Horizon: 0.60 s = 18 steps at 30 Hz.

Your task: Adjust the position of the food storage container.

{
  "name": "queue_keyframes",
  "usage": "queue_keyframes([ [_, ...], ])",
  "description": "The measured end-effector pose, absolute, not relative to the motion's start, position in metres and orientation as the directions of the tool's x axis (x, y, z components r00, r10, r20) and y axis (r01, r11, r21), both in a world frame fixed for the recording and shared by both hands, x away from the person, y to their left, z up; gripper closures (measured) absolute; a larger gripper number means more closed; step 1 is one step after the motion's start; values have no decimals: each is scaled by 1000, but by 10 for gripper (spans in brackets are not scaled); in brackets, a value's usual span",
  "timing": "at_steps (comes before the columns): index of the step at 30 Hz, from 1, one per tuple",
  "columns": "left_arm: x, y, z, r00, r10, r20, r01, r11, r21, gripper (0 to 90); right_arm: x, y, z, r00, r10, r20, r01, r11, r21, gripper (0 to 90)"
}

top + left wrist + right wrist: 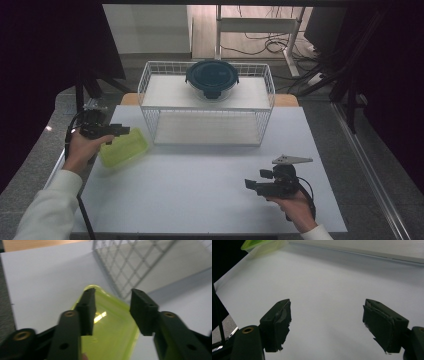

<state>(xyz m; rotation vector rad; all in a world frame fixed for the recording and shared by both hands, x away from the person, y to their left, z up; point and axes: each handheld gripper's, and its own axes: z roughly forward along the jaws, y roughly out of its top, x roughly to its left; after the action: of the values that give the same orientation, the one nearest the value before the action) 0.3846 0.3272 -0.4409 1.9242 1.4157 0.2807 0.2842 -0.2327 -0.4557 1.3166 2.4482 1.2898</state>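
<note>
1. left gripper (120,131) is at about 9 o'clock on the table (200,200), over the near-left end of the yellow-green container (125,148).
2. in the left gripper view its jaws are spread apart with a clear gap; the yellow-green container (112,330) shows under and between them, pads not pressing on it as far as visible.
3. container lies flat on the table, open side up, at 9 to 10 o'clock, just left of the wire basket (207,107) and apart from it.
4. container long axis runs roughly 8 o'clock to 2 o'clock in the high view; far end points toward the basket's front-left corner.
5. in the left gripper view the long axis runs away from the jaws, its rounded corner toward 11 o'clock.
6. right gripper (250,185) is at about 5 o'clock, pointing toward 9 o'clock, well apart from the container.
7. right gripper (327,325) jaws are spread wide, bare table between them, nothing held.
8. dark round lidded bowl (212,79) sits on the basket's top shelf at 12 o'clock.
</note>
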Motion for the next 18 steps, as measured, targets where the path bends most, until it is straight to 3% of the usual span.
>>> queue_keyframes([
  [4, 399, 332, -447, 357, 911, -205, 772, -165, 613, 751, 285, -233, -458, -627, 721, 295, 655, 283, 701, 226],
  [10, 417, 337, -459, 337, 928, -155, 808, -201, 554, 880, 287, -232, -462, -629, 717, 302, 662, 289, 691, 226],
  [18, 430, 341, -480, 312, 949, -49, 825, -245, 510, 899, 290, -232, -467, -624, 720, 304, 671, 294, 681, 228],
])
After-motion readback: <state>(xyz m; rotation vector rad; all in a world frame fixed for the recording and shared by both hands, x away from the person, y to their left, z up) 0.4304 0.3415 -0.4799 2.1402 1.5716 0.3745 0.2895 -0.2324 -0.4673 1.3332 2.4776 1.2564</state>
